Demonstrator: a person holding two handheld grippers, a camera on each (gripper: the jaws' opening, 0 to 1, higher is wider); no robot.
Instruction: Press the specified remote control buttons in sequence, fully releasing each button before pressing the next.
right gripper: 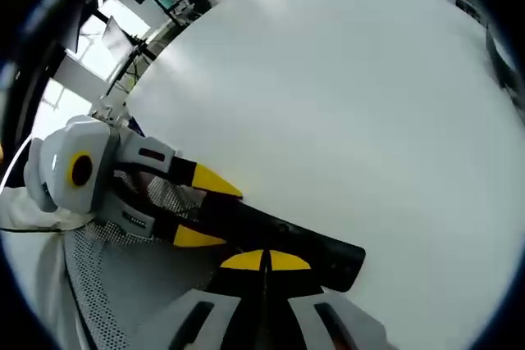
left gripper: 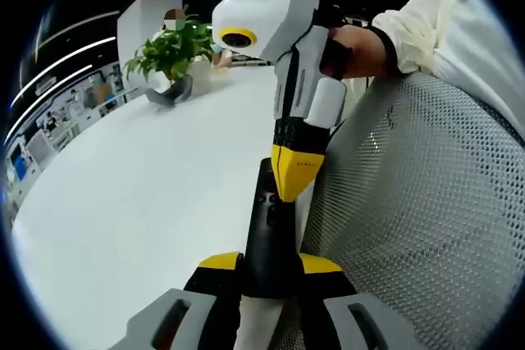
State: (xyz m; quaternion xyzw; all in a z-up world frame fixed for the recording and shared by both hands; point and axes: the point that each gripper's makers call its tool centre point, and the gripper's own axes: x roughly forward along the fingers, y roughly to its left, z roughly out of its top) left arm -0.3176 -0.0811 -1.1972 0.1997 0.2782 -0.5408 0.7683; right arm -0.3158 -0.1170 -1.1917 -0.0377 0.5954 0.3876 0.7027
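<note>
Right gripper (left gripper: 293, 186): white moulded housing with a yellow-ringed round port, a black mid-section and yellow-tipped jaws bearing small dark lettering. Left gripper (right gripper: 209, 209), at 9 o'clock in the right gripper view: the same white shell, yellow ring and yellow tips, with grey slotted jaw bases. The person wears a cream sleeve (left gripper: 447, 30) with a dark cuff.

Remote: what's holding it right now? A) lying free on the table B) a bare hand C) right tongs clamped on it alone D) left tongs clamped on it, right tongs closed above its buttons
D: the left tongs grip the black remote at its near end, and the right tongs, tips together, point down at its button face.
</note>
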